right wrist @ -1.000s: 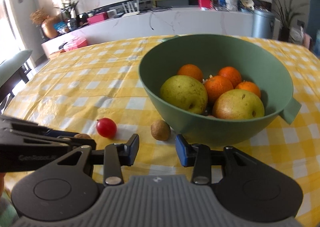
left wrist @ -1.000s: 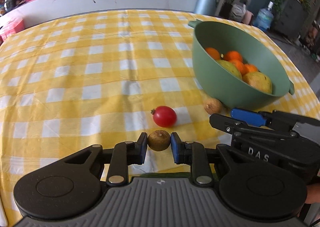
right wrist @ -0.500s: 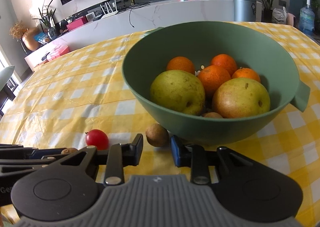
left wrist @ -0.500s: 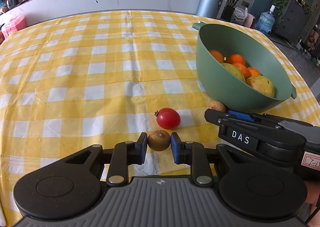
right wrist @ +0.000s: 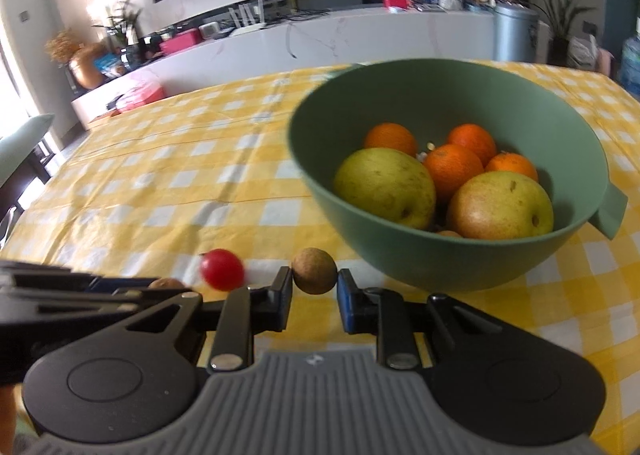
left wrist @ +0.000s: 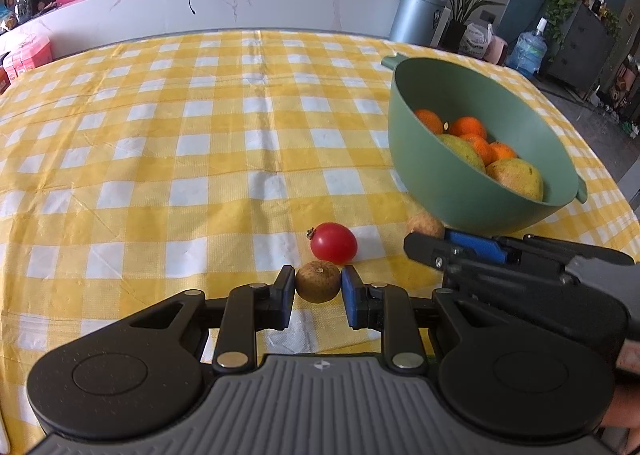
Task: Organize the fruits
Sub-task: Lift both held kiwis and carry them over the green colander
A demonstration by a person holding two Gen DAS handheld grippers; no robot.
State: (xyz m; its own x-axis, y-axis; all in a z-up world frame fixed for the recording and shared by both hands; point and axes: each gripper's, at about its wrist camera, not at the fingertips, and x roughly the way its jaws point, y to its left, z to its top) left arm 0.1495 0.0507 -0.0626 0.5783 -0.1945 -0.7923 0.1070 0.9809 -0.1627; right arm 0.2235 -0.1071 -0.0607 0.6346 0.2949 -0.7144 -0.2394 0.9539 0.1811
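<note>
My left gripper (left wrist: 318,287) is shut on a small brown round fruit (left wrist: 318,286) low over the yellow checked cloth. Just beyond it lies a red cherry tomato (left wrist: 333,242). My right gripper (right wrist: 314,285) is shut on a second small brown fruit (right wrist: 314,270), right in front of the green bowl (right wrist: 404,267). The bowl holds two yellow-green pears (right wrist: 386,187) and several oranges (right wrist: 454,167). In the left wrist view the right gripper (left wrist: 440,243) reaches in from the right and pinches its brown fruit (left wrist: 425,225) beside the bowl (left wrist: 440,191). The tomato (right wrist: 222,269) also shows in the right wrist view.
The table (left wrist: 160,135) wears a yellow and white checked cloth. A white counter (left wrist: 224,19) with boxes and routers runs behind it, with a grey bin (left wrist: 418,19), plants and a water jug (left wrist: 528,51) to the right. A pale green chair (right wrist: 20,143) stands at the left.
My right gripper moved up to the brown fruit by the bowl and closed its jaws onto it. The left gripper kept its hold on the other brown fruit and stayed put.
</note>
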